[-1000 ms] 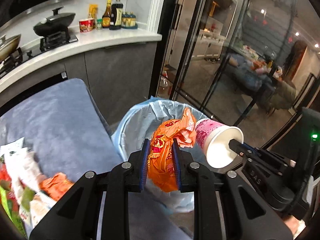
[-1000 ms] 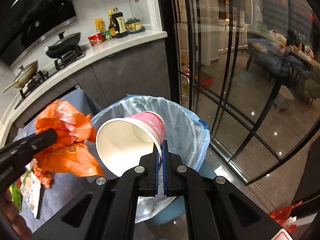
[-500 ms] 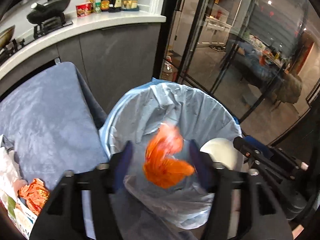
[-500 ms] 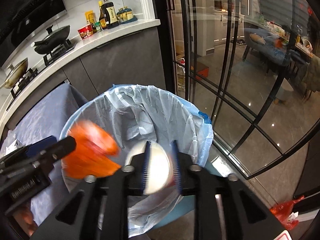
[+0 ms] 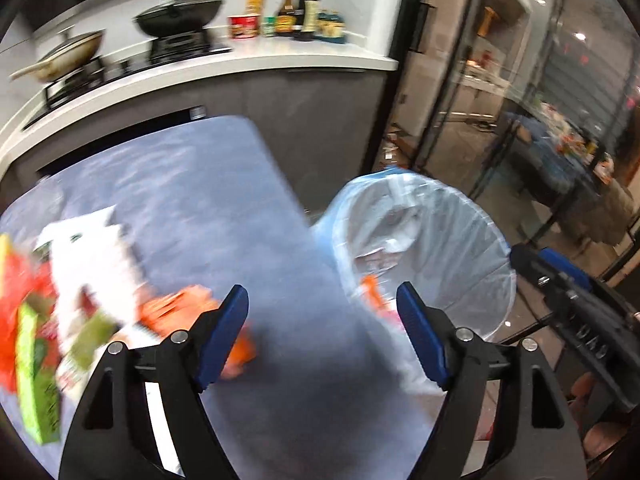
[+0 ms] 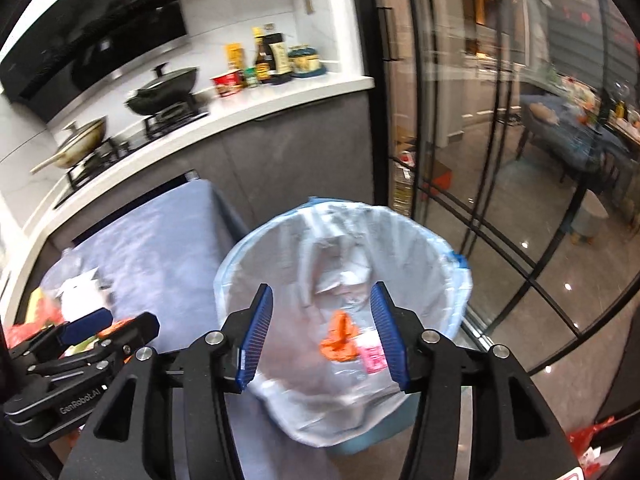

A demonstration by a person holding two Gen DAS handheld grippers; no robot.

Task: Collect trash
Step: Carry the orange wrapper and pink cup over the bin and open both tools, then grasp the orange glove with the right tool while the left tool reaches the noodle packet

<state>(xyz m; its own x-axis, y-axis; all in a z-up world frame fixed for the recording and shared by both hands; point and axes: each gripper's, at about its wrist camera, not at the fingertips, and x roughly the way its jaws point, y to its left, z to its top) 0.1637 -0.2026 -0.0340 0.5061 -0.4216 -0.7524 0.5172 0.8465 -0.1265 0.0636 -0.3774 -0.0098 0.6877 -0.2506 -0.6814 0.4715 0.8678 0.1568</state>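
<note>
My left gripper (image 5: 320,304) hangs over the right end of the blue-grey cloth table (image 5: 192,184), its jaws opening with nothing between them. To its left lies a trash pile: white paper (image 5: 88,248), an orange wrapper (image 5: 176,308) and green and red packets (image 5: 32,340). My right gripper (image 6: 322,298) is above the bin with the pale blue liner (image 6: 440,248), jaws opening and empty. Down in the bin lie the orange bag (image 6: 338,338) and the pink paper cup (image 6: 372,354). The left gripper (image 6: 112,326) also shows in the right wrist view, and the bin (image 5: 492,236) in the left wrist view.
Behind the table runs a white kitchen counter (image 6: 280,100) with a black wok (image 6: 164,88), a second pan (image 6: 80,140) and bottles (image 6: 272,56). Glass sliding doors (image 6: 500,160) stand right of the bin. A red bag (image 6: 592,436) lies on the floor.
Both grippers have opened. The orange bag and the pink cup dropped into the bin. My left gripper has swung left over the table; my right one has drawn back above the bin.
</note>
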